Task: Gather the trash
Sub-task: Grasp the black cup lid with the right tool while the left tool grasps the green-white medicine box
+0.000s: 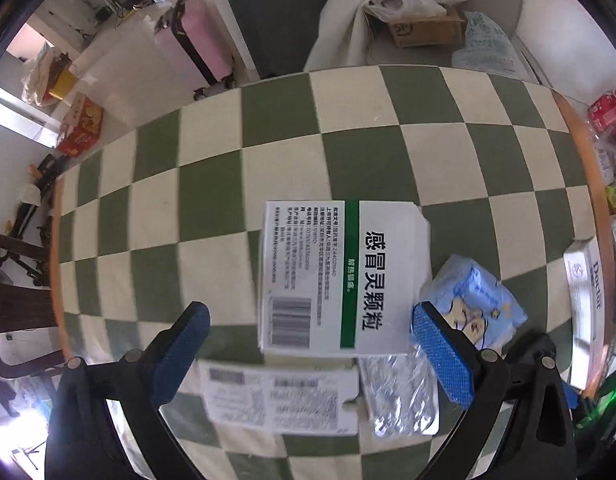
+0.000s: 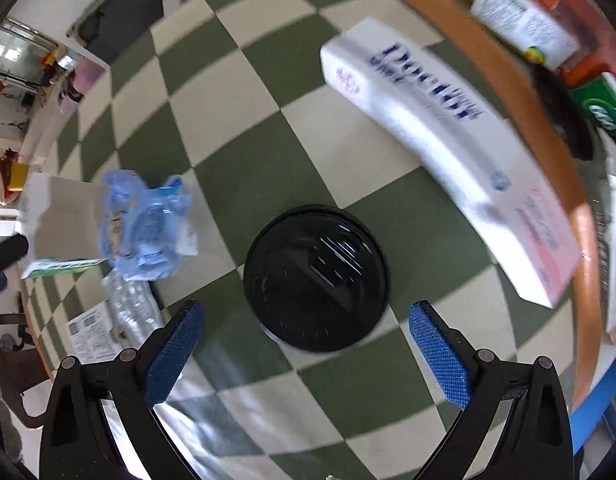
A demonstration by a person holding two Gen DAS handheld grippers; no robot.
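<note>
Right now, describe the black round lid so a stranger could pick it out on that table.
Start at the green-and-cream checkered table with the orange rim. Near its right edge lies a long white box with blue lettering; the black round lid sits just beside it, directly ahead of the open right tool. It is the only dark, circular, glossy thing there; its neighbours are white boxes and a crumpled blue wrapper.

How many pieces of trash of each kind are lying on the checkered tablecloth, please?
Cardboard boxes: 2, the medicine box and the long white box
Blue plastic wrappers: 1
Foil blister packs: 1
Printed paper cards: 1
Black round lids: 1
Total: 6
</note>
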